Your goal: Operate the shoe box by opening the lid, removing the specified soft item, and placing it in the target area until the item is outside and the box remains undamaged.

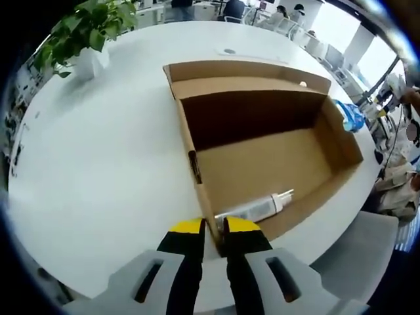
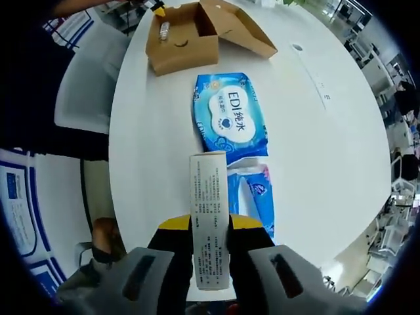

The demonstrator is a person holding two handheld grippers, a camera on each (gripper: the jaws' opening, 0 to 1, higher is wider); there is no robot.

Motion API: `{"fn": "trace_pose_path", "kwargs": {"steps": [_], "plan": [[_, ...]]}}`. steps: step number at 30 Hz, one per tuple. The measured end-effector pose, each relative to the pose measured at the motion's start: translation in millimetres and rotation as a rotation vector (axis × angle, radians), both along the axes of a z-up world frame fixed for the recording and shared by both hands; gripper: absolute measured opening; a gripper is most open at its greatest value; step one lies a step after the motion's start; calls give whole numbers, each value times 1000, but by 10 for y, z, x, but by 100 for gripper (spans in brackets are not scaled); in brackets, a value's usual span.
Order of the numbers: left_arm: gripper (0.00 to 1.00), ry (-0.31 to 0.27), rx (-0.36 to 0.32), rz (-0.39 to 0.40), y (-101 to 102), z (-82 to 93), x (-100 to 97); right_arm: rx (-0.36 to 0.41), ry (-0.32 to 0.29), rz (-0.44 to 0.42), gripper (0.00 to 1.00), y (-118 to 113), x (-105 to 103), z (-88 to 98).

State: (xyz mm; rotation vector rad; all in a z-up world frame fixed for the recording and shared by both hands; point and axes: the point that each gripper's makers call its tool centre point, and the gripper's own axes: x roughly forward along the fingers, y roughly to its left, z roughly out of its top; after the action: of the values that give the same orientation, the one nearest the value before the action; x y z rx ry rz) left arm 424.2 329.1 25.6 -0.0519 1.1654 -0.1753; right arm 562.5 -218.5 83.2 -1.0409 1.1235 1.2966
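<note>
Right claw (image 2: pixel 210 226) grips carton (image 2: pixel 209 216); left claw (image 1: pixel 215 228) pinches shoe box (image 1: pixel 262 157).

Open-plan office: large white meeting table (image 1: pixel 98 164) with potted plant (image 1: pixel 88 29) at its far edge, seated people (image 1: pixel 282 13) beyond it, grey chair (image 2: pixel 85 79) beside it, window glazing behind.

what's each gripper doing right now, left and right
Left gripper: closed on the near wall of the open cardboard box.
Right gripper: closed on a slim white carton, above the table.
</note>
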Motion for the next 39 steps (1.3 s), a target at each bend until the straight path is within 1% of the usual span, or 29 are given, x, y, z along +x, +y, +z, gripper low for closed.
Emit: {"fn": "trace_pose_path", "kwargs": {"steps": [8,10,16,18,21,26,27,32,34,37,39], "plan": [[9,4,8,-5,7,-12,15,10,-12,6,17,19,268,-47],[9,6,17,-17,1,-16,16,11,-14,7,17,14,347,-62],[9,7,12,-11,12,-25,19,10,-28,19,17,26,566,-80],[9,8,14,-14,11,-27,22,13,-34,14,17,20,691,-95],[9,8,15,-13,14,-30,28,13,-40,8,17,-5,821,-126],[9,8,20,-14,17,-38,29,7,-42,-3,17,-98,1107,-237],[9,8,20,-13,18,-42,29,7,-41,-6,17,-94,1121,-242],[8,8,19,-8,27,-52,37,0,-31,-10,17,-139,1239,-390],[9,8,26,-21,26,-60,40,-5,-27,-3,17,-147,1286,-448],[9,12,21,-9,31,-74,45,2,-19,-1,17,-118,1301,-504],[9,12,35,-21,26,-82,47,2,-15,9,17,-109,1318,-549]]}}
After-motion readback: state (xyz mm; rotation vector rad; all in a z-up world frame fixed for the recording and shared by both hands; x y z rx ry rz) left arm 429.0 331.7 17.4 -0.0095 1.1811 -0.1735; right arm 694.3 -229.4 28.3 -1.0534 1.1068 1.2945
